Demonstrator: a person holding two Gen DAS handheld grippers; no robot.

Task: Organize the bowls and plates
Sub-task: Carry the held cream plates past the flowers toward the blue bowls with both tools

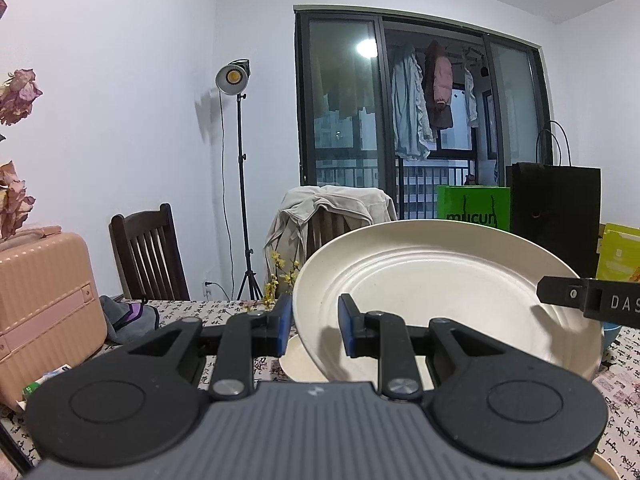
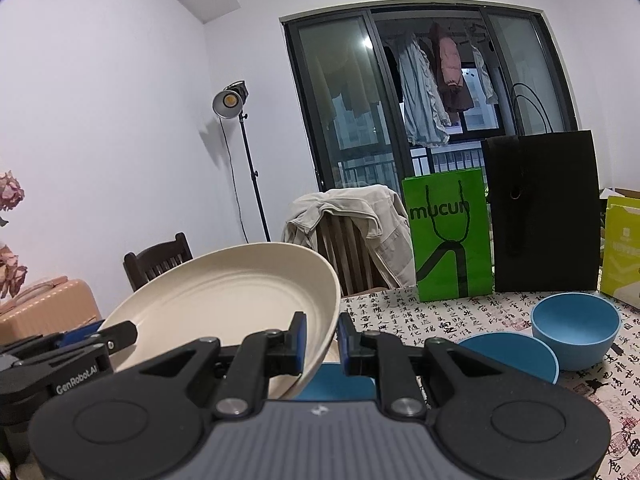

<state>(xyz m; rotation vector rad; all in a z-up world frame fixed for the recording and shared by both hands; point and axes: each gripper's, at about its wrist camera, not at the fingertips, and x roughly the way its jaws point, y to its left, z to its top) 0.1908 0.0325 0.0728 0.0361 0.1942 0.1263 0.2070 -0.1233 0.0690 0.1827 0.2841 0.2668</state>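
Hiding most of a second cream plate (image 1: 298, 364) beneath; pinching the tilted cream plate (image 1: 440, 292) between left hand-held gripper (image 1: 314, 326) and right hand-held gripper (image 2: 322, 340), both clamped on opposite rims.

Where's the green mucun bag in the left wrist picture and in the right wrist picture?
Left wrist: green bag sits right of centre, its lower part hidden behind the raised cream plate.
Right wrist: green bag stands right of centre, in full view on the table.
Shared landmark: the black bag stands immediately to its right.
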